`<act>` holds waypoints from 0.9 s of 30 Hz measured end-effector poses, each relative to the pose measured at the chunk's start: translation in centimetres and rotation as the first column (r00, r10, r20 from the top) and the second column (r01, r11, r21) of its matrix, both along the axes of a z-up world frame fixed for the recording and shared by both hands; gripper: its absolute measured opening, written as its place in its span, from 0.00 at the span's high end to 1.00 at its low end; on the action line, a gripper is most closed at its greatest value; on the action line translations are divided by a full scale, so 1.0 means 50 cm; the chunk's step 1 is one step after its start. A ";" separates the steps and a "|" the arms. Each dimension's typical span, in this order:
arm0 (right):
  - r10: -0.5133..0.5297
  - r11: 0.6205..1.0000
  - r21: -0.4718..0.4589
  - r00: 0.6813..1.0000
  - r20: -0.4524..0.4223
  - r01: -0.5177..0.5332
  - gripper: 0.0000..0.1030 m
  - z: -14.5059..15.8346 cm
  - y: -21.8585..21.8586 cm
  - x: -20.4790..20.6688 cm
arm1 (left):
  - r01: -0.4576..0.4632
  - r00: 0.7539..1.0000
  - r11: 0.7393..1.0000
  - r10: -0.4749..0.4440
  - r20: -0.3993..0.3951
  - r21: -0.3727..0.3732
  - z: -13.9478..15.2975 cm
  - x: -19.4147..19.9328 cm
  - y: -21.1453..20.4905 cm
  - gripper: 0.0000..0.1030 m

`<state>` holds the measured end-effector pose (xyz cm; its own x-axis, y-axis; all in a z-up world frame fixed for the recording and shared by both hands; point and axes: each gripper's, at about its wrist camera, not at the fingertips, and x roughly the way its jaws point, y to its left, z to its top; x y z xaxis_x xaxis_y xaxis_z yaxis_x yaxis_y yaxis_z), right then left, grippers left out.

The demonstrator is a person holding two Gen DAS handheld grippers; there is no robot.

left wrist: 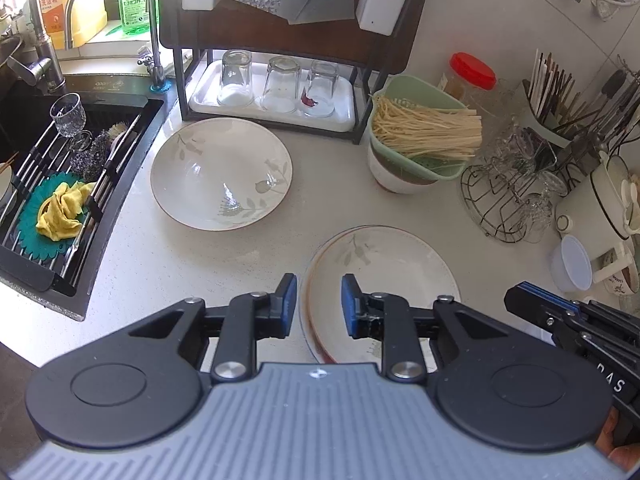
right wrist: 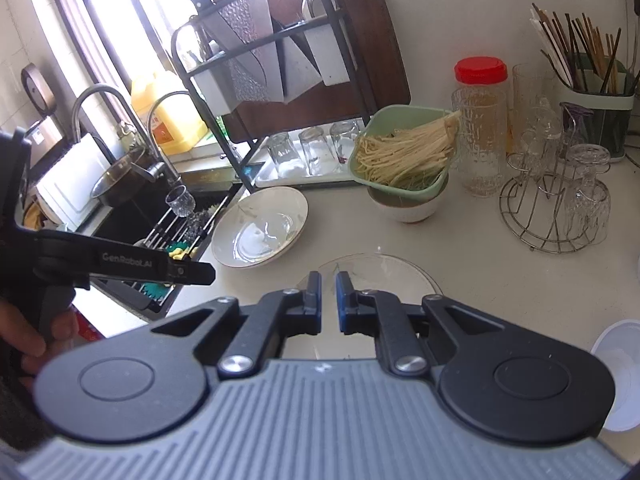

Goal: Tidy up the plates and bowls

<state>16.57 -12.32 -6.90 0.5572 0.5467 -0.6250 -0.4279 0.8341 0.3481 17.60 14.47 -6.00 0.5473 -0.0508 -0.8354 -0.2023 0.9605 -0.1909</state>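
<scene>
A large white bowl with a leaf pattern sits on the counter near the sink; it also shows in the right wrist view. Two stacked leaf-pattern plates lie nearer to me, and the top one shows in the right wrist view. My left gripper is open and empty, hovering over the left edge of the plates. My right gripper has its jaws nearly together with a narrow gap, holding nothing, just above the near side of the plates. It shows from the side in the left wrist view.
A black sink with a drying rack, cloth and glass lies to the left. A rack with a tray of upturned glasses stands behind. A green basket of noodles on a bowl, a wire glass stand, a chopstick holder and a small plastic cup crowd the right.
</scene>
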 end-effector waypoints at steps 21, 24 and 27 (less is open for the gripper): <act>-0.125 0.992 -0.010 0.992 0.005 0.125 0.31 0.002 0.130 0.069 | 0.041 0.999 0.999 -0.041 0.025 0.001 -0.006 0.094 0.192 0.45; -0.136 0.991 0.000 0.991 0.001 0.136 0.12 -0.003 0.143 0.077 | 0.035 0.999 0.999 -0.035 0.024 -0.005 -0.017 0.104 0.223 0.24; -0.159 0.987 0.001 0.987 -0.036 0.159 0.12 -0.017 0.153 0.094 | 0.031 1.000 0.999 -0.031 -0.005 0.008 -0.034 0.121 0.254 0.20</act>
<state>21.24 -4.67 -7.75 0.6148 0.4552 -0.6440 -0.2773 0.8892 0.3638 23.66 27.15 -7.72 0.5413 -0.0608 -0.8386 -0.1735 0.9678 -0.1822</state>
